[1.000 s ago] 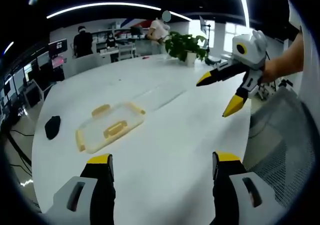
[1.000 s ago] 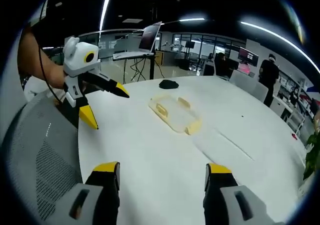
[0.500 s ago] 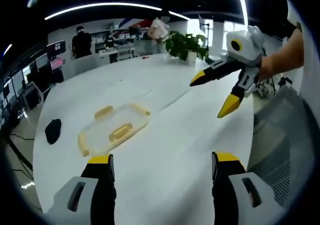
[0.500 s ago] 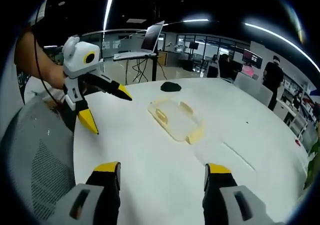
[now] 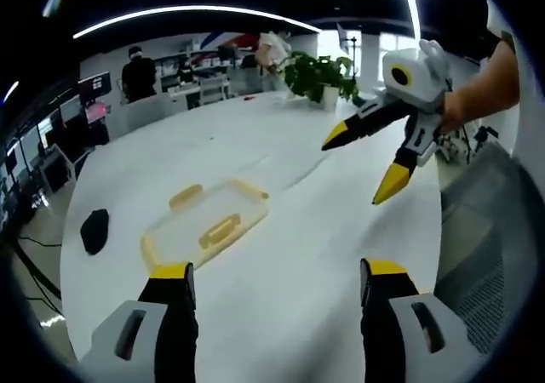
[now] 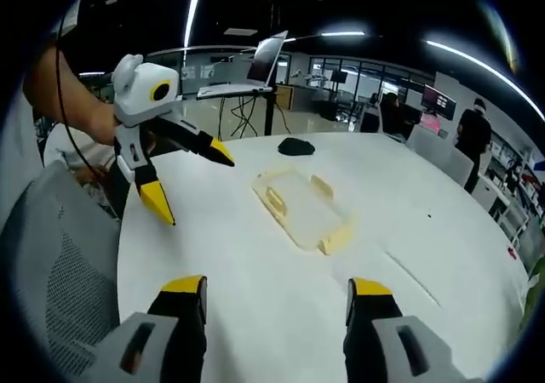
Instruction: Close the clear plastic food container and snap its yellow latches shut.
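The clear plastic food container (image 5: 203, 225) with yellow latches lies flat on the white table (image 5: 281, 255), left of centre in the left gripper view; it also shows as the container (image 6: 302, 208) in the right gripper view. My left gripper (image 5: 277, 279) is open above the table, short of the container, nothing between its yellow-tipped fingers. My right gripper (image 6: 277, 288) is open too, also apart from the container. The right gripper (image 5: 366, 157) hovers at the upper right of the left gripper view, and the left gripper (image 6: 192, 179) at the left of the right gripper view.
A black object (image 5: 94, 230) lies on the table beyond the container. A potted plant (image 5: 319, 77) stands at the far edge. A mesh chair (image 6: 60, 272) sits at the near table edge. A laptop on a stand (image 6: 260, 64) and people are in the background.
Both cameras have shifted slightly; the container sits a little closer and more central in both views. Both grippers stay open.
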A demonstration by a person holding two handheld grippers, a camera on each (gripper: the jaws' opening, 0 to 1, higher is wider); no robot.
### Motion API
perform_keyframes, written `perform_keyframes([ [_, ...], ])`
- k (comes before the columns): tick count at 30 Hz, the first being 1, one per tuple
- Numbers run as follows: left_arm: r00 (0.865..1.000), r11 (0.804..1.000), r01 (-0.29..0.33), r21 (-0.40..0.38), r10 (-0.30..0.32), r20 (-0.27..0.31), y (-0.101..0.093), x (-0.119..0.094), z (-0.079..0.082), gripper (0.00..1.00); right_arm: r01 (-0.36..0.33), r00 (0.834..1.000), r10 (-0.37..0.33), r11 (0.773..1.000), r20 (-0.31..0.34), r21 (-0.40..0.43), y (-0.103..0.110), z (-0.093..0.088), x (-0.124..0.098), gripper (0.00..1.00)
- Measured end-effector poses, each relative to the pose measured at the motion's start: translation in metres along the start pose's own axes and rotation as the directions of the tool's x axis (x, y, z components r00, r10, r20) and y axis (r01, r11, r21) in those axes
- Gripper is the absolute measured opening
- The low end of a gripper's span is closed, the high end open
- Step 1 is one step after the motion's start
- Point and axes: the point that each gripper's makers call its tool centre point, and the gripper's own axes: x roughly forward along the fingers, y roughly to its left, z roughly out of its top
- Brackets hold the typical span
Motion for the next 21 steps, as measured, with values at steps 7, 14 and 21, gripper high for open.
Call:
perform_keyframes([
  [7, 1.0, 1.0, -0.001, 0.015, 0.002, -0.01, 0.008, 0.0, -0.002, 0.77, -0.01, 1.0, 0.01, 1.0, -0.001, -0.003, -0.006, 0.003, 0.008, 0.62],
  [14, 1.0, 1.0, -0.007, 0.025, 0.007, -0.017, 0.021, 0.003, -0.003, 0.77, -0.023, 1.0, 0.023, 0.999, -0.005, -0.024, -0.012, 0.007, 0.015, 0.62],
  [21, 1.0, 1.0, -0.009, 0.029, 0.01, -0.012, 0.034, 0.008, 0.0, 0.77, -0.04, 0.999, 0.04, 0.999, 0.004, -0.023, -0.013, 0.013, 0.024, 0.62],
])
